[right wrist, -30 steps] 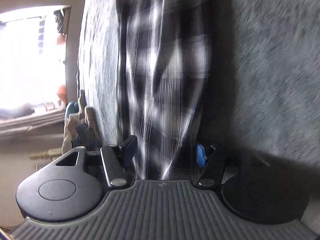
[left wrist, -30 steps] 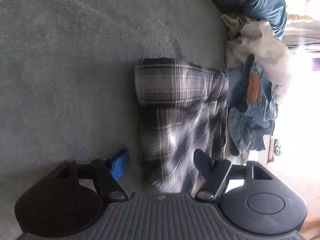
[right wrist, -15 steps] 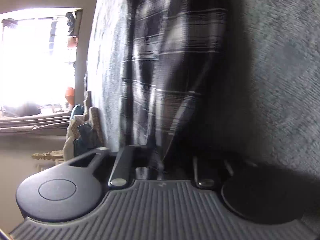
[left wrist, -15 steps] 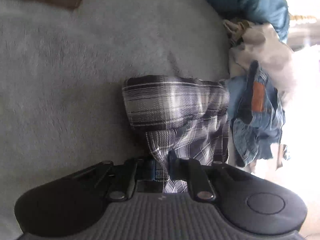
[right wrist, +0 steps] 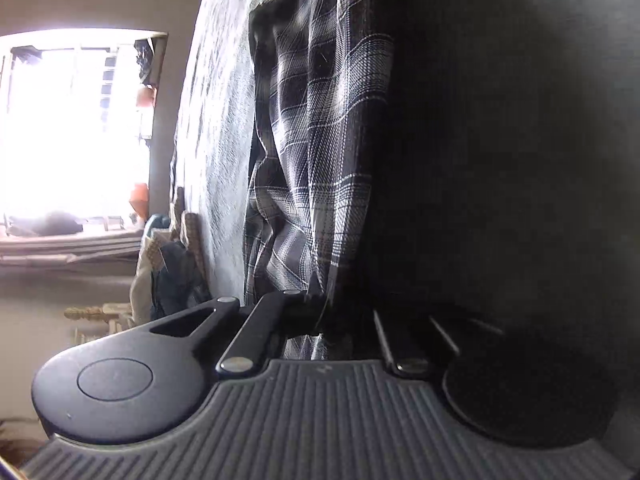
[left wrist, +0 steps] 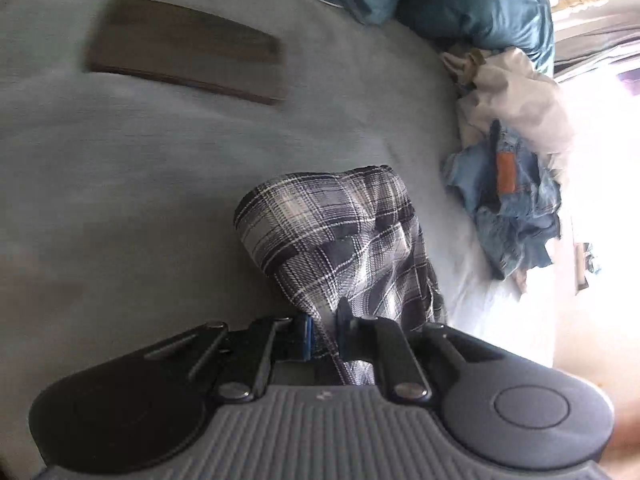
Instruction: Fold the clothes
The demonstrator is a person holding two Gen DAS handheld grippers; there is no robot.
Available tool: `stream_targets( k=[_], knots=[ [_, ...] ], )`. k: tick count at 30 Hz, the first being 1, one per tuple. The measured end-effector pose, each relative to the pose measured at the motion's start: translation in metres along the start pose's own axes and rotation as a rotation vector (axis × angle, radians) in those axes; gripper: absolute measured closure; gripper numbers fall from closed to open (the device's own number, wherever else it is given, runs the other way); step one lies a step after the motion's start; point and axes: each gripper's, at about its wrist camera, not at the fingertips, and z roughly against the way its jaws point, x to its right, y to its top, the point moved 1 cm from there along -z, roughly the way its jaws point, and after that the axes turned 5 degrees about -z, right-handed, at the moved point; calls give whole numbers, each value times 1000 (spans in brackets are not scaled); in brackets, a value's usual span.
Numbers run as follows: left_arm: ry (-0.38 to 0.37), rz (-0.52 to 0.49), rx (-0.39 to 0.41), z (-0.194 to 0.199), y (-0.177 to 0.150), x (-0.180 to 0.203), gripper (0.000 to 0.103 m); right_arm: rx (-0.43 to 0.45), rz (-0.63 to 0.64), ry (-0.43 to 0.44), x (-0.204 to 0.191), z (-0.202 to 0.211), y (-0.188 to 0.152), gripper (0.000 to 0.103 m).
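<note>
A black, grey and white plaid garment (left wrist: 340, 232) is lifted off the grey blanket (left wrist: 160, 180) and drapes down from my left gripper (left wrist: 324, 332), which is shut on a bunched edge of it. The blue pads press the cloth from both sides. In the right wrist view the same plaid garment (right wrist: 320, 120) hangs in long folds away from my right gripper (right wrist: 324, 304), whose jaws are pinched shut on another edge. The right-hand finger of that gripper lies in deep shadow.
A flat brown rectangle (left wrist: 188, 48) lies on the blanket at the far left. A heap with blue jeans (left wrist: 512, 208) and a white garment (left wrist: 516, 96) sits at the bed's right edge, below a teal pillow (left wrist: 480, 0). A bright window (right wrist: 76, 128) glares.
Both grippers went from open around the flat plaid garment to shut on its edges. They have since lifted it, so the cloth now bunches and hangs, and the brown rectangle has come into view.
</note>
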Motion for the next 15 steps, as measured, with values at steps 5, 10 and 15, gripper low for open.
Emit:
stream_targets(
  k=[5, 10, 15],
  knots=[
    [125, -10, -28, 53, -14, -49, 91, -62, -11, -91, 19, 50, -21, 100],
    [256, -135, -77, 39, -23, -81, 84, -127, 27, -199, 36, 81, -44, 100],
    [284, -273, -104, 34, -9, -64, 67, -289, 331, -451, 32, 58, -43, 80]
  ],
)
